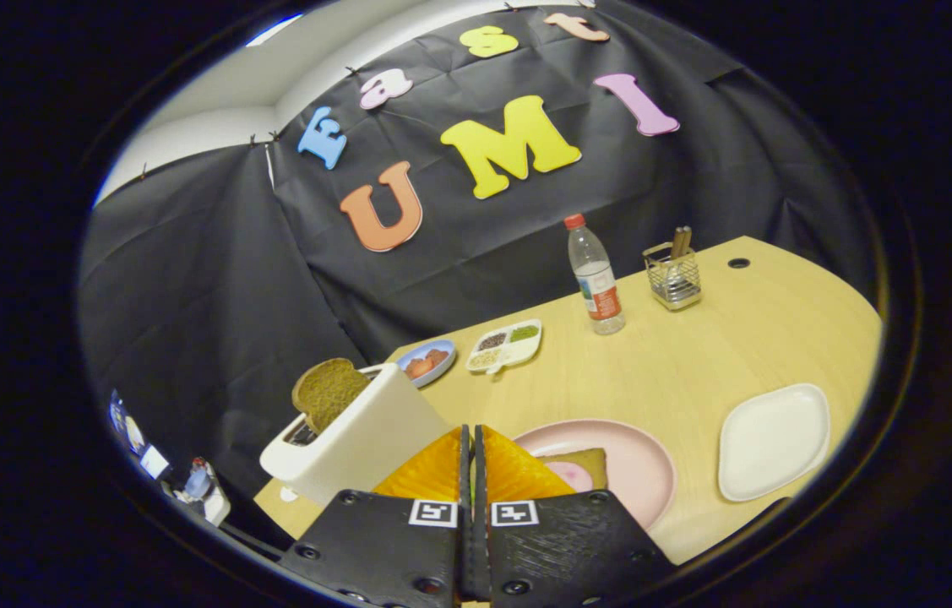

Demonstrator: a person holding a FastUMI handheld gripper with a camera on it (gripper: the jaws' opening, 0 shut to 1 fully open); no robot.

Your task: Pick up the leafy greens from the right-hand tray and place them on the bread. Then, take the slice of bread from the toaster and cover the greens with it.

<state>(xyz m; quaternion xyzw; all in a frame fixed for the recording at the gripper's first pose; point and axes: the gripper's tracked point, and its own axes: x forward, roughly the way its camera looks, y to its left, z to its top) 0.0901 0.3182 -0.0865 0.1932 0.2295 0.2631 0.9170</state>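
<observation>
- The gripper (pixel 470 439) sits at bottom centre of the frame, its two fingers pressed together with nothing between them.
- Just left of the fingers, a white toaster (pixel 357 439) stands on the wooden table (pixel 695 355) with a brown slice of bread (pixel 328 390) poking from its slot.
- Just right of the fingers lies a pink plate (pixel 636 464) carrying a second piece of bread (pixel 585 464) with a pale pink slice on it, partly hidden behind the fingers.
- At lower right, a white square tray (pixel 773 441) rests on the table; no leafy greens can be made out on it.
- Mid-frame, toward the black cloth wall, sit a small blue dish (pixel 427 361) and a white divided dish (pixel 505 344).
- Right of centre stand a clear water bottle (pixel 596 274) with a red cap and a wire caddy (pixel 672 274).
</observation>
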